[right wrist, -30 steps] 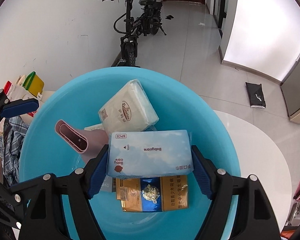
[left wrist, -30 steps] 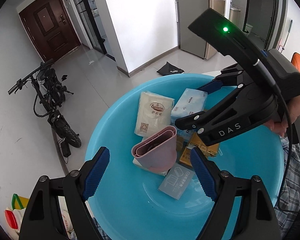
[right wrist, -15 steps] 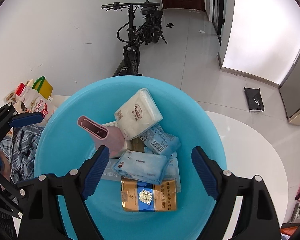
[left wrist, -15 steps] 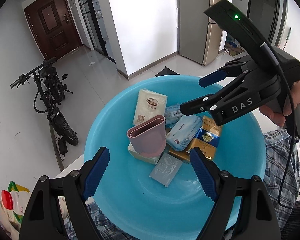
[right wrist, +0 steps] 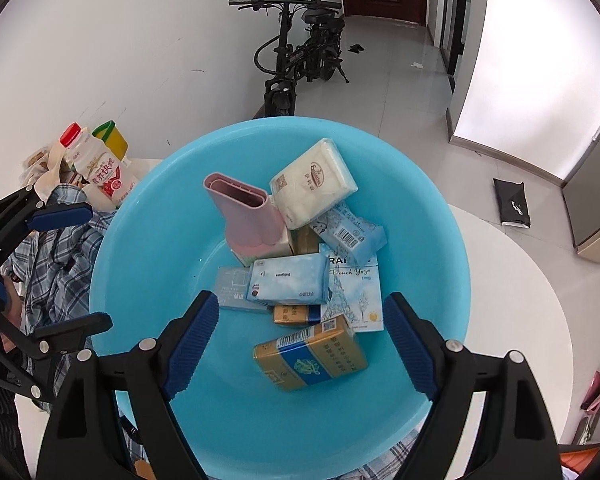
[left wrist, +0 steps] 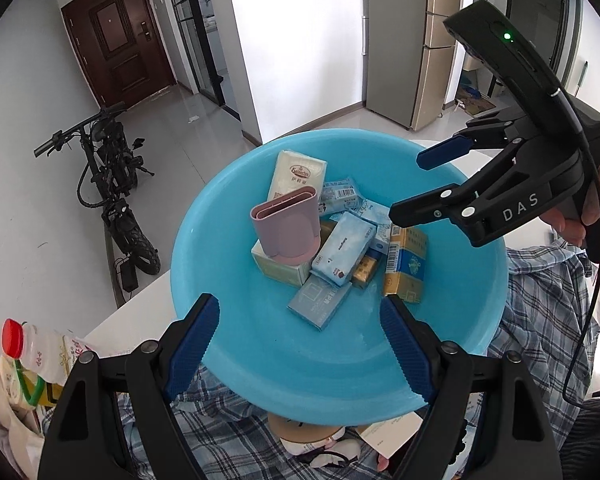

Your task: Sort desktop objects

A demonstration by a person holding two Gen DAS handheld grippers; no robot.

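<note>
A big blue basin [left wrist: 260, 360] [right wrist: 148, 264] holds several small items: a pink holder [left wrist: 288, 228] [right wrist: 248, 216], a cream tissue pack [left wrist: 298, 174] [right wrist: 314, 182], a light blue wipes pack [left wrist: 342, 248] [right wrist: 288, 280], a gold and blue box [left wrist: 406, 264] [right wrist: 312, 360] and a flat blue box [left wrist: 318, 302]. My left gripper [left wrist: 300, 344] is open and empty above the basin's near rim. My right gripper [right wrist: 300, 344] is open and empty above the gold box; it also shows in the left wrist view [left wrist: 420, 184].
The basin rests on a white round table [right wrist: 512, 300] with a plaid cloth [left wrist: 540, 320] [right wrist: 56, 256] beside it. A red-capped bottle [right wrist: 100, 168] and a bag stand at the table's edge. A bicycle [right wrist: 296, 60] stands on the floor beyond.
My right gripper opened and let go of the light blue wipes pack, which now lies in the basin. Both grippers have drawn back and up from the basin.
</note>
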